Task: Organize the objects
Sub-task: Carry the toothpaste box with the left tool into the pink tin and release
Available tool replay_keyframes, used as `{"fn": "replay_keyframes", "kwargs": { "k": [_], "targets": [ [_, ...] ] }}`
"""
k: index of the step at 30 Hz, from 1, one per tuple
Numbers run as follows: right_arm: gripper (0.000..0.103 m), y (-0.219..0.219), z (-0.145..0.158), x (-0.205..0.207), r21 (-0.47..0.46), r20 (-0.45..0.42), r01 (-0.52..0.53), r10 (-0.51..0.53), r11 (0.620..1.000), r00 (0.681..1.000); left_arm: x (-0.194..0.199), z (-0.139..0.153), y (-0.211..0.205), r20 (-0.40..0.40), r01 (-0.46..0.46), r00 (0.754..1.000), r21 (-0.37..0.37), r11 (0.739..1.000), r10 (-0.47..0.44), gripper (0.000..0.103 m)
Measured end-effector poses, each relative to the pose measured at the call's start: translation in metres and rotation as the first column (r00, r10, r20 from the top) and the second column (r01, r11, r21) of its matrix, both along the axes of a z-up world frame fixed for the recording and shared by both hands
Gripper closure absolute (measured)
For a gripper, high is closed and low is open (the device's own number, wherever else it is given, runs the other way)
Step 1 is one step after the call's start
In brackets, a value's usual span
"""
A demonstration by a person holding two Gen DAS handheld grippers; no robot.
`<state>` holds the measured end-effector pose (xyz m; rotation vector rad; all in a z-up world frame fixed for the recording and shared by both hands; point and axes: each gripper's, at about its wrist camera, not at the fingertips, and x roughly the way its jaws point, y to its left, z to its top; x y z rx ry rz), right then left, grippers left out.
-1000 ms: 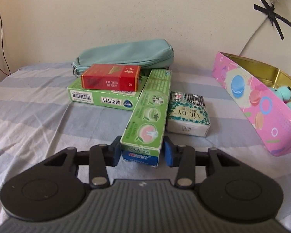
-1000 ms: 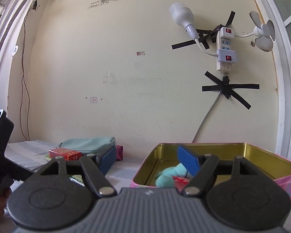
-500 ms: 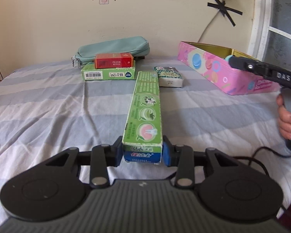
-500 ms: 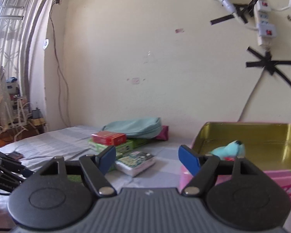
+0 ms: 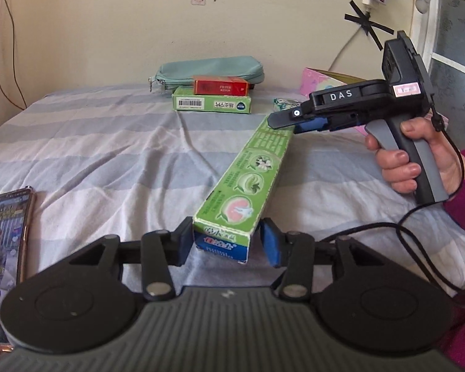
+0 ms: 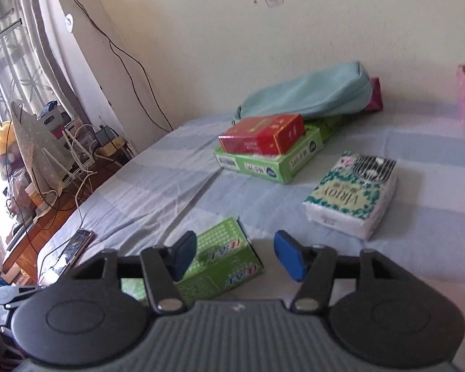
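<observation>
A long green toothpaste box [image 5: 248, 183] lies on the striped bed sheet; its near end sits between the jaws of my left gripper [image 5: 224, 240], which stand slightly apart from it, the right pad clearly off. My right gripper [image 6: 235, 255] is open and hovers over the box's far end [image 6: 223, 263]; it shows in the left wrist view [image 5: 297, 122] above that end. A red cigarette box [image 6: 263, 135] rests on a flat green box [image 6: 269, 159] in front of a teal pouch [image 6: 307, 94]. A tissue pack [image 6: 353, 195] lies to the right.
A pink tin [image 5: 319, 80] stands at the back right, mostly hidden behind the right gripper. A phone [image 5: 6, 257] lies at the bed's left edge. A cable [image 5: 387, 232] trails across the sheet at right. A cluttered side table [image 6: 46, 155] stands left of the bed.
My left gripper pulled the toothpaste box back toward the near edge and its jaws have loosened. My right gripper swung left from the tin and came down over the box's far end.
</observation>
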<state>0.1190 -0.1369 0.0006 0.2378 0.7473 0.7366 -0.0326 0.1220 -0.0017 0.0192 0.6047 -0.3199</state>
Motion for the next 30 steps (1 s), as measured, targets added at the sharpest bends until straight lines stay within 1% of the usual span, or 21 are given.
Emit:
{"fn": "replay_keyframes", "kwargs": {
  "k": [1, 5, 8, 11, 14, 18, 21, 23, 25, 26, 28, 29, 30],
  "targets": [
    [0.057, -0.002, -0.004, 0.0, 0.038, -0.03, 0.003, -0.002, 0.999, 1.0, 0.002, 0.001, 0.0, 0.0, -0.008, 1.0, -0.006, 1.0, 0.008, 0.053],
    [0.058, -0.014, 0.004, -0.02, -0.016, 0.017, 0.04, -0.04, 0.999, 0.999, 0.01, 0.001, -0.007, -0.003, 0.006, 1.0, -0.014, 1.0, -0.006, 0.051],
    [0.058, -0.039, 0.007, -0.041, -0.036, 0.037, 0.111, -0.11, 0.993, 0.993, 0.016, 0.002, -0.022, -0.001, 0.061, 0.998, -0.005, 0.998, -0.061, 0.048],
    [0.058, -0.076, 0.007, -0.066, -0.029, 0.042, 0.21, -0.209, 0.977, 0.977, 0.022, 0.005, -0.049, 0.0, 0.153, 0.988, 0.007, 0.988, -0.153, 0.046],
    [0.057, -0.117, 0.006, -0.089, -0.014, 0.036, 0.32, -0.32, 0.947, 0.947, 0.036, 0.006, -0.086, -0.013, 0.251, 0.968, 0.038, 0.967, -0.251, 0.043],
    [0.057, -0.163, 0.006, -0.124, -0.029, 0.069, 0.454, -0.452, 0.89, 0.89, 0.054, 0.004, -0.14, -0.039, 0.371, 0.928, 0.059, 0.927, -0.369, 0.038],
    [0.053, -0.193, 0.005, -0.146, -0.035, 0.084, 0.526, -0.522, 0.85, 0.849, 0.059, 0.003, -0.177, -0.04, 0.431, 0.902, 0.066, 0.9, -0.429, 0.035],
    [0.051, -0.21, 0.002, -0.157, -0.028, 0.076, 0.555, -0.552, 0.831, 0.831, 0.061, 0.001, -0.199, -0.043, 0.446, 0.895, 0.058, 0.893, -0.445, 0.034],
    [0.048, -0.225, -0.003, -0.164, -0.002, 0.046, 0.56, -0.56, 0.828, 0.827, 0.064, -0.001, -0.213, -0.05, 0.442, 0.897, 0.053, 0.895, -0.44, 0.033],
    [0.046, -0.229, -0.004, -0.166, 0.0, 0.047, 0.557, -0.556, 0.831, 0.83, 0.065, -0.001, -0.218, -0.054, 0.437, 0.899, 0.059, 0.898, -0.434, 0.032],
    [0.036, -0.231, -0.003, -0.167, -0.037, 0.089, 0.535, -0.531, 0.844, 0.843, 0.066, -0.001, -0.222, -0.065, 0.426, 0.904, 0.064, 0.902, -0.422, 0.03],
    [0.034, -0.228, -0.001, -0.168, -0.08, 0.137, 0.524, -0.511, 0.848, 0.849, 0.067, 0.0, -0.221, -0.073, 0.424, 0.905, 0.057, 0.904, -0.42, 0.03],
    [0.029, -0.226, 0.003, -0.166, -0.121, 0.177, 0.51, -0.487, 0.852, 0.855, 0.068, 0.002, -0.218, -0.083, 0.418, 0.907, 0.045, 0.907, -0.414, 0.029]
  ]
}}
